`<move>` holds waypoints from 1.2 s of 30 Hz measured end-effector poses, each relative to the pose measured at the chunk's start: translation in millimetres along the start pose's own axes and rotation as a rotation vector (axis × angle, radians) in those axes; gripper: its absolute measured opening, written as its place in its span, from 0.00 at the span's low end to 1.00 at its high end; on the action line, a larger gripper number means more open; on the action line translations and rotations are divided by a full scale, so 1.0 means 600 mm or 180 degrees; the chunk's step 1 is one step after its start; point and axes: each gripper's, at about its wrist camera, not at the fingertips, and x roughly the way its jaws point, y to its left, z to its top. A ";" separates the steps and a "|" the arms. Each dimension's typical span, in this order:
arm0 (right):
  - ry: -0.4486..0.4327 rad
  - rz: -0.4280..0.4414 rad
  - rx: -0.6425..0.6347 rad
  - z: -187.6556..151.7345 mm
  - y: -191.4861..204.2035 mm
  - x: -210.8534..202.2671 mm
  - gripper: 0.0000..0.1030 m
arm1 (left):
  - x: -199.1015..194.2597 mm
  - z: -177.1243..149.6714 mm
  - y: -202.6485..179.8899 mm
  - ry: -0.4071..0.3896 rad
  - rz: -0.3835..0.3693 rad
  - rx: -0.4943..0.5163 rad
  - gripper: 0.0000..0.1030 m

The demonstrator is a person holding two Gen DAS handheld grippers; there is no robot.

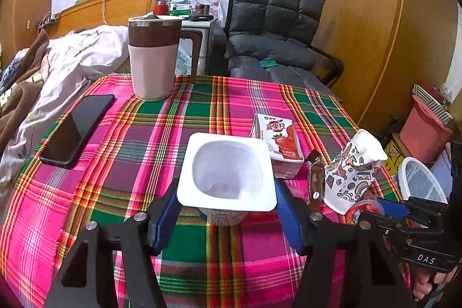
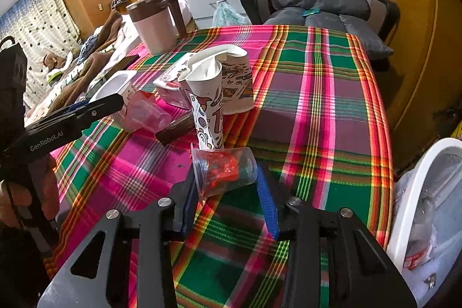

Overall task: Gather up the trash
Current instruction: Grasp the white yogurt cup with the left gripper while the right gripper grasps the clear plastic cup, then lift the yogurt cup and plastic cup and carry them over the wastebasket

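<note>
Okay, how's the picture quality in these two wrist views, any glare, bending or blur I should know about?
Left wrist view: fisheye bends the wardrobe edges, corners go black, the phone screen shows a pale sheen, and the white yogurt cup stays sharp. Right wrist view: the same bending, the far wall is blown out white, and the tablecloth is oversaturated but crisp.

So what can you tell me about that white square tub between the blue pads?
The white tub looks like thin plastic, squarish with rounded corners and a wide flat rim. It stands upright and open, apparently empty, on the plaid tablecloth, printing on its lower wall. The left gripper brackets it, blue pads at the rim's two sides. A strawberry drink carton lies just behind.
</note>
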 end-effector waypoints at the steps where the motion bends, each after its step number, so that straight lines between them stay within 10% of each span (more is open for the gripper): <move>1: -0.0010 -0.0004 0.0012 -0.003 0.000 -0.004 0.40 | -0.006 -0.002 -0.001 -0.0017 0.0019 0.0007 0.61; 36: -0.0325 -0.0184 0.0404 -0.107 0.010 -0.144 0.40 | -0.194 -0.143 -0.166 0.0050 -0.0503 0.0349 0.61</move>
